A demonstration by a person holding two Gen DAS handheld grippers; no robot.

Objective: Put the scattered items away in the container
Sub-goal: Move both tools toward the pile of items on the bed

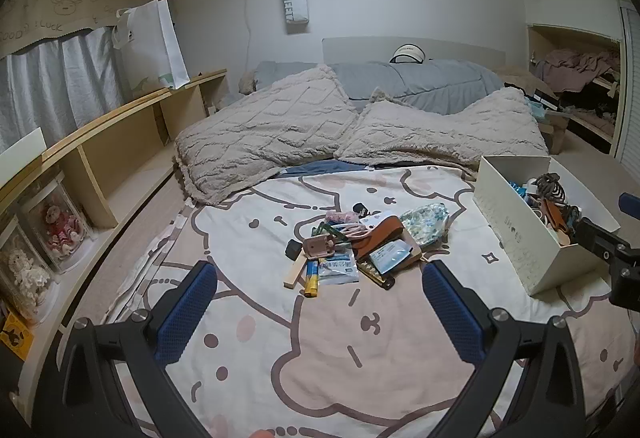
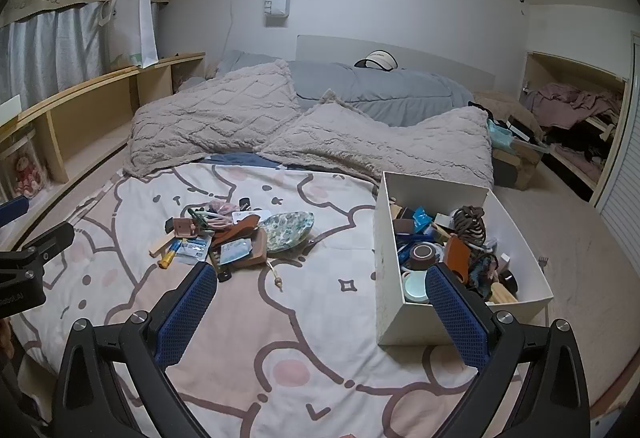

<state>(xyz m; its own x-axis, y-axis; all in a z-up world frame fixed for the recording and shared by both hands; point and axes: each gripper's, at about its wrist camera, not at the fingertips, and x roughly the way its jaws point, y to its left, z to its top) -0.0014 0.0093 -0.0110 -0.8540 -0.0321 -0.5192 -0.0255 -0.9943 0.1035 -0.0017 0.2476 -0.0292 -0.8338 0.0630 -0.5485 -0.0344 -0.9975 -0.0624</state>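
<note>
A pile of scattered small items lies on the cartoon-print bedspread: a yellow tube, a wooden block, a pink case, packets, a brown strap and a floral pouch. The pile also shows in the right wrist view. A white box at the right holds several items. My left gripper is open and empty, just short of the pile. My right gripper is open and empty, between the pile and the box.
Two fluffy beige pillows and a grey duvet lie behind the pile. A wooden shelf unit with boxed dolls runs along the left. An open closet stands at the far right.
</note>
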